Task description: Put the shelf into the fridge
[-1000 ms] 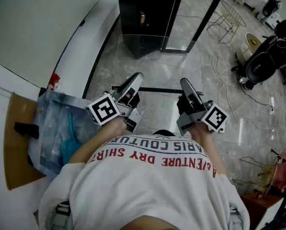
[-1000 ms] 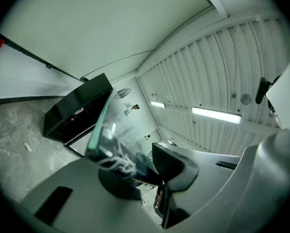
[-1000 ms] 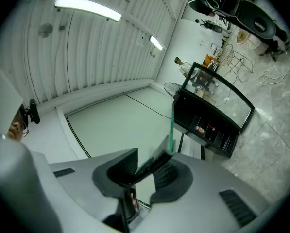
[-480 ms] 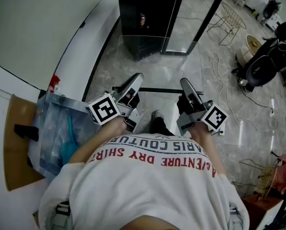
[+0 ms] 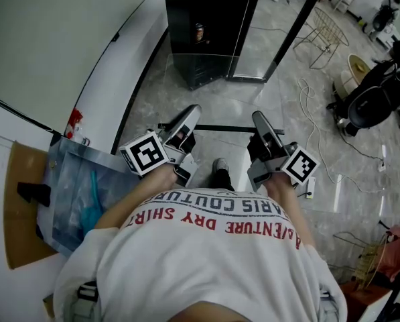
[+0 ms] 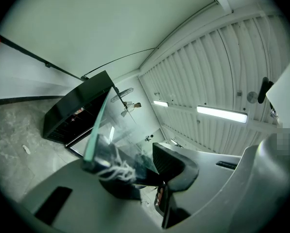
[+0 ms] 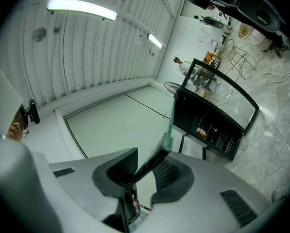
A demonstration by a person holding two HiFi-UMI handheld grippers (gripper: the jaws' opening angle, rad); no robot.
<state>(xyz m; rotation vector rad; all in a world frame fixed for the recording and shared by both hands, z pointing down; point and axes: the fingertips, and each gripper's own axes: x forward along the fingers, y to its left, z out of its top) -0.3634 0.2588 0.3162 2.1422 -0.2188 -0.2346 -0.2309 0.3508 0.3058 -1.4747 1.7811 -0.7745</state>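
Observation:
The shelf is a clear glass pane with a black front bar [image 5: 220,127], held level between my two grippers at waist height. My left gripper [image 5: 189,109] is shut on its left side. In the left gripper view the green glass edge [image 6: 93,135] runs out from between the jaws of that gripper [image 6: 135,169]. On the right side my right gripper [image 5: 258,117] is shut on the shelf too; its view shows the black-trimmed edge [image 7: 168,127] pinched between the pads [image 7: 171,176]. The black fridge [image 5: 200,25] stands ahead on the floor, its glass door [image 5: 273,32] swung open.
A clear plastic bag [image 5: 79,193] with a teal item lies on cardboard at the left. Cables [image 5: 313,119] trail over the marble floor at the right, near a wire rack [image 5: 327,29] and a dark wheeled seat [image 5: 370,96]. The person's shoe [image 5: 220,166] shows between the grippers.
The view has shifted slightly toward the fridge and a shoe has stepped into sight between the grippers. Both grippers keep their hold on the shelf.

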